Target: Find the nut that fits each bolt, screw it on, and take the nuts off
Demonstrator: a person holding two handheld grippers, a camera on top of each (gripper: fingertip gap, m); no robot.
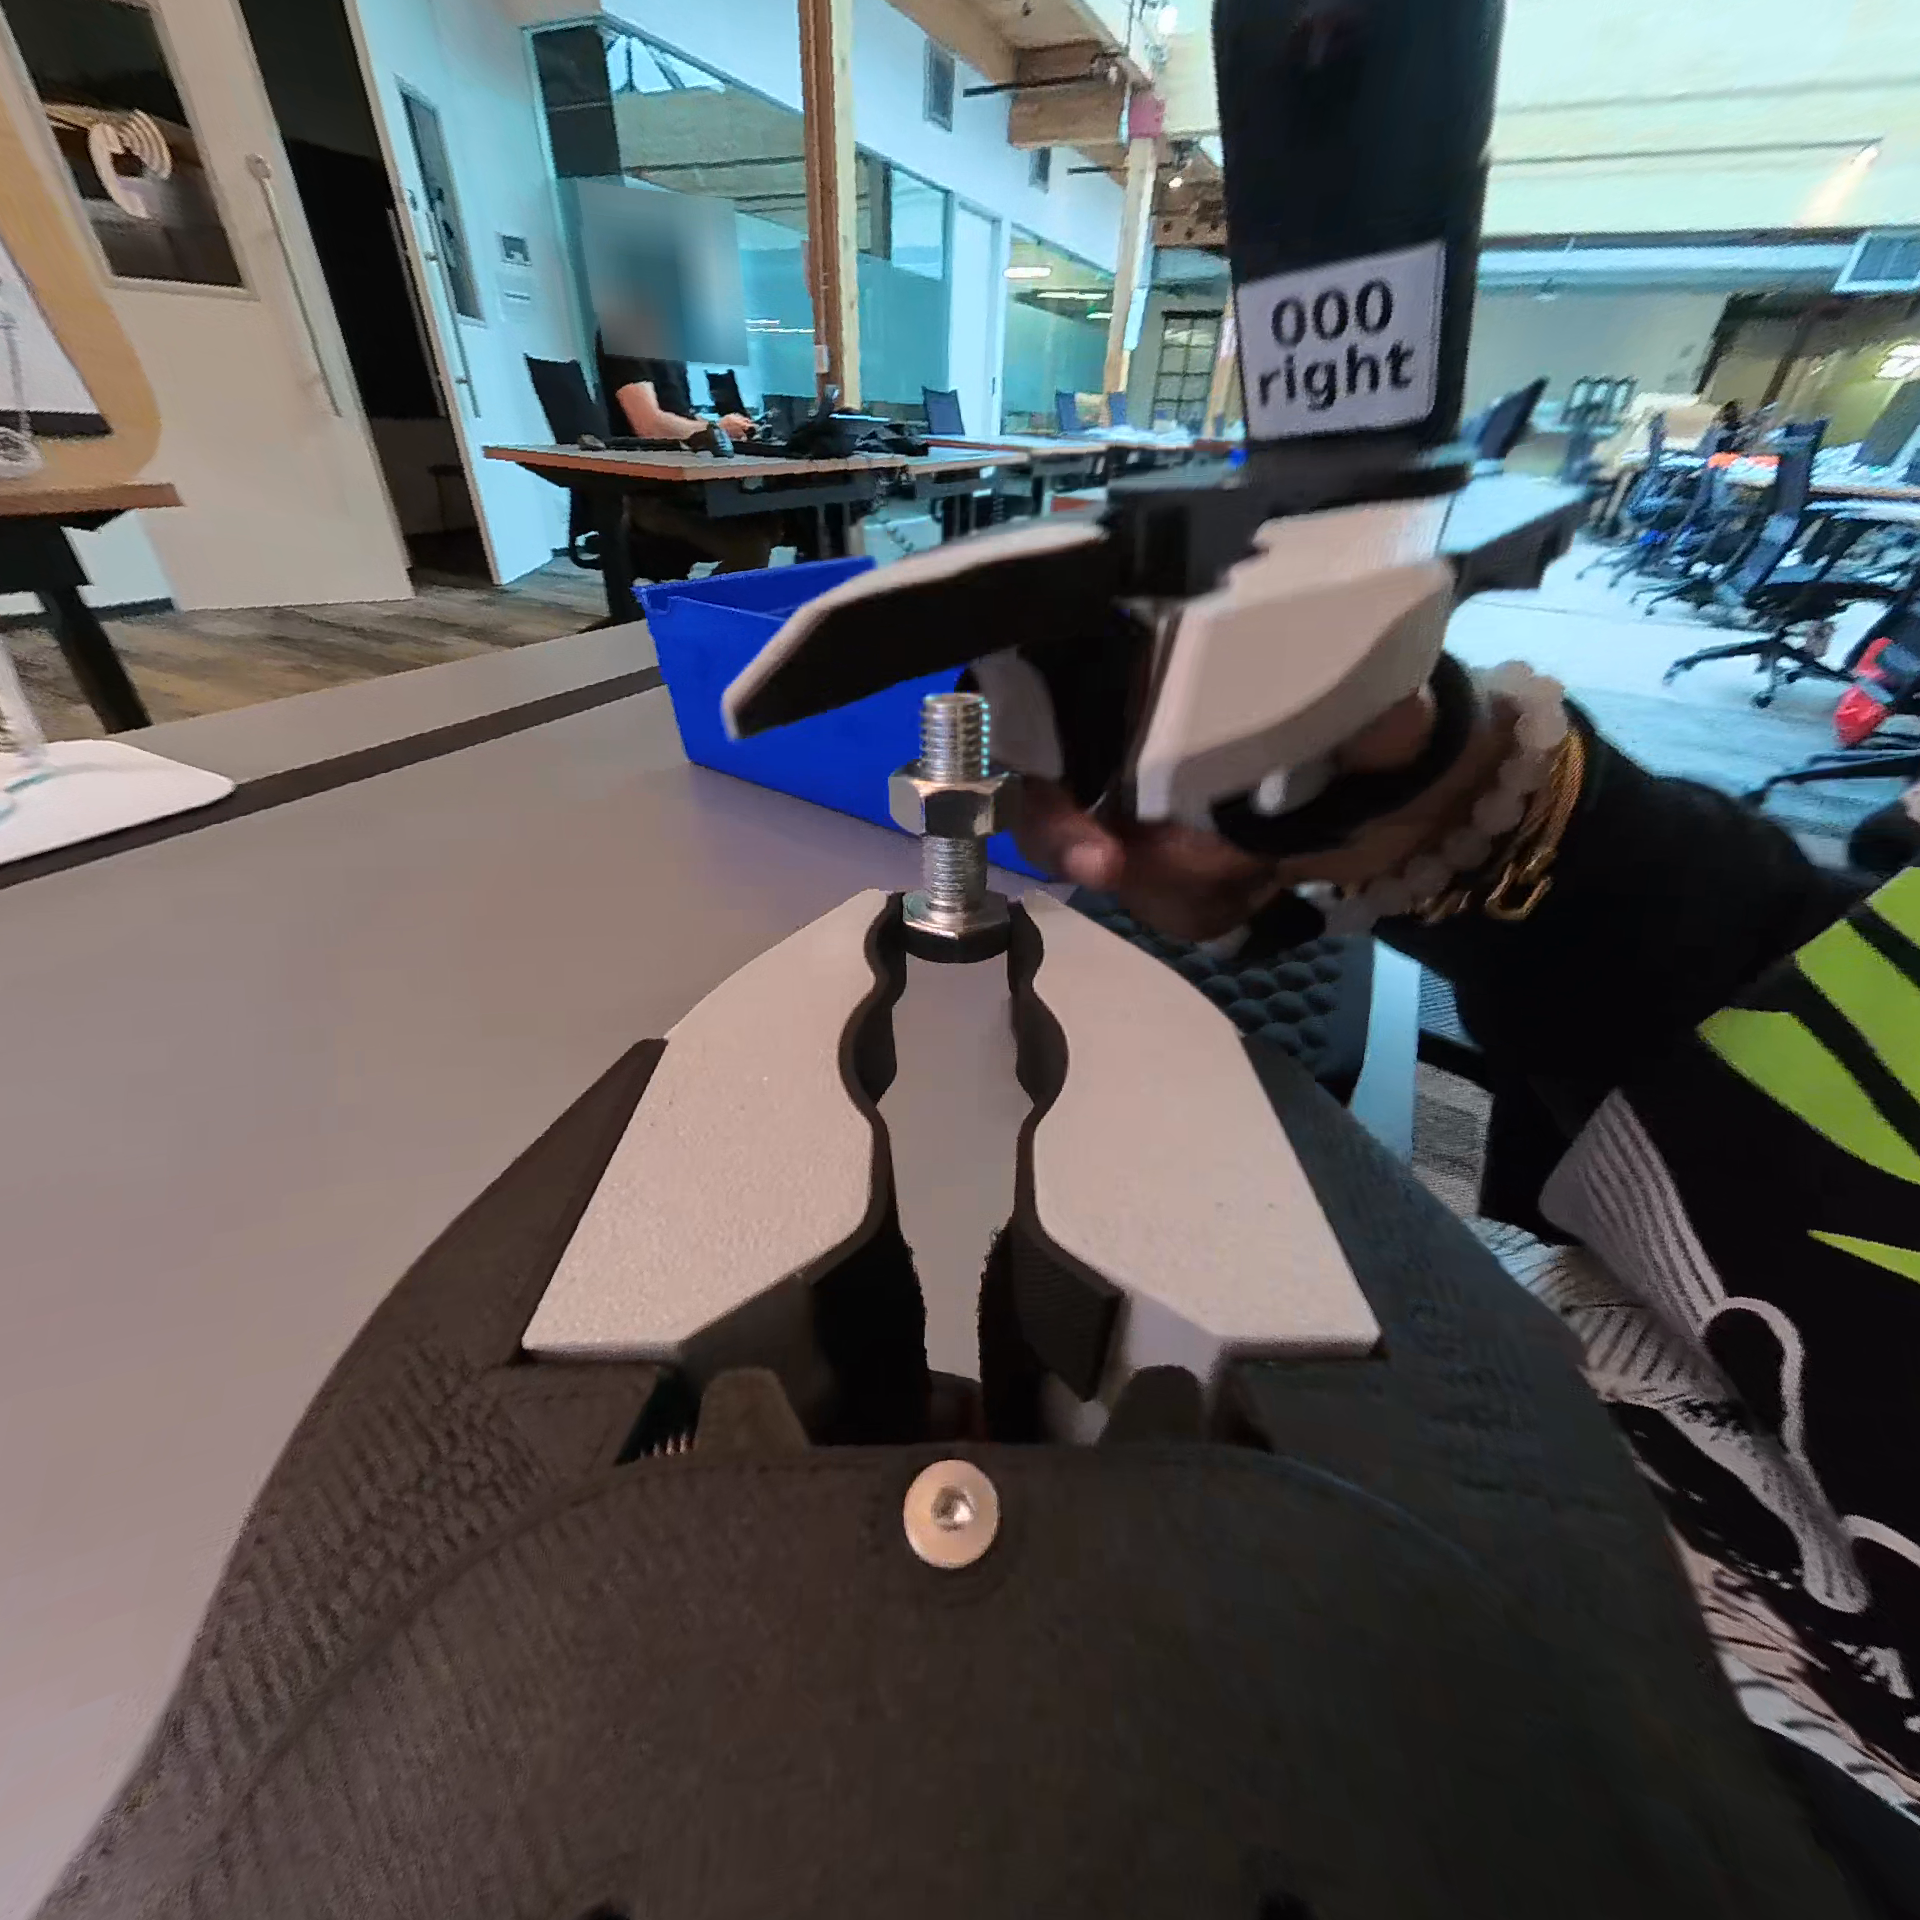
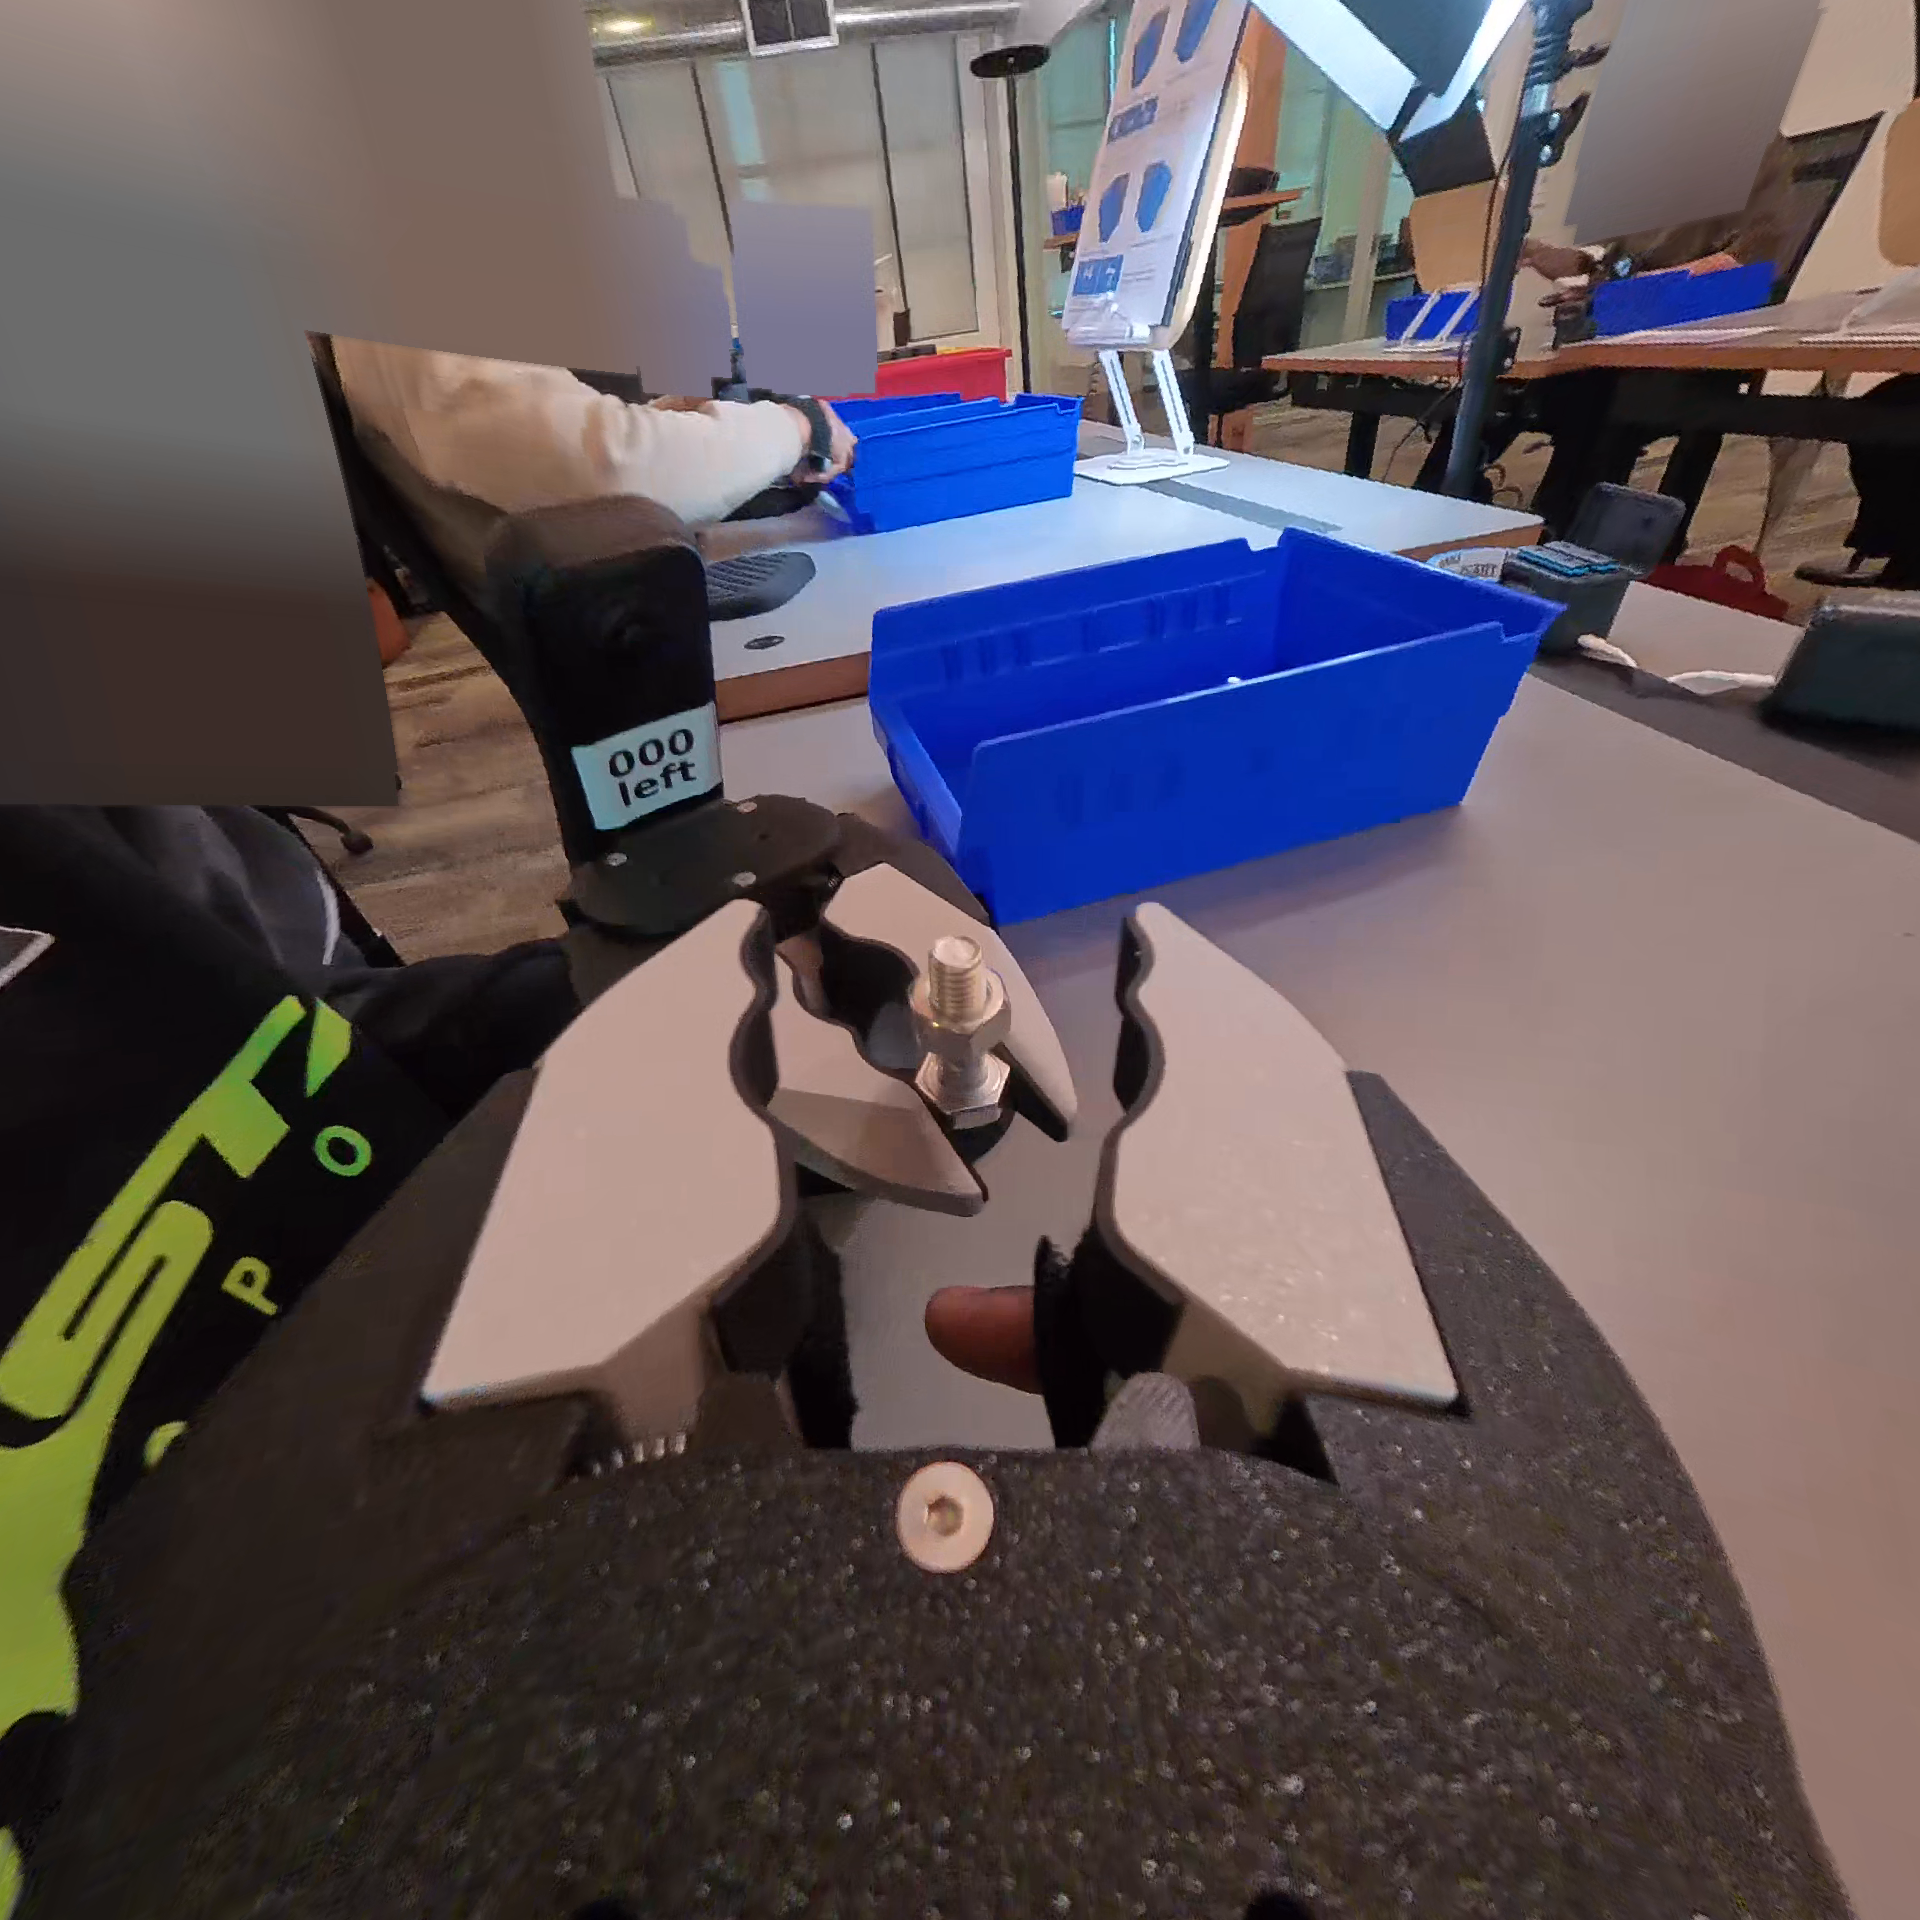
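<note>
Nearest to hand, on the grey table (image 1: 312, 1039), the left gripper (image 1: 951, 920) lies low with its jaws drawn narrow around the hex head of a steel bolt (image 1: 953, 831); both dark fingertips (image 1: 883, 935) press on the head. The bolt stands upright, threads up, head down at the tabletop. A hex nut (image 1: 948, 802) sits partway down the shank, with bare thread above it and below it. From the other side, the same bolt (image 2: 961, 1023) shows clamped at the tips of the left gripper (image 2: 987, 1117). The right gripper (image 2: 935, 997) has its jaws spread wide, nothing between them pressed; the bolt stands in the gap between its fingers (image 2: 1226, 1122) without contact. In the left wrist view that gripper (image 1: 883, 675) hangs just above and beside the bolt top, tilted, held by a hand (image 1: 1143, 862) wearing bead and chain bracelets. Just behind the bolt sits a blue plastic bin (image 2: 1195, 727) on the table, open side up. Farther off, a second blue bin (image 2: 956, 457) on the next desk, a person's sleeve (image 2: 582, 436) reaching toward it, and a tablet-like board on a white stand (image 2: 1143, 208). Beyond, rows of desks and office chairs (image 1: 1766, 540).
</note>
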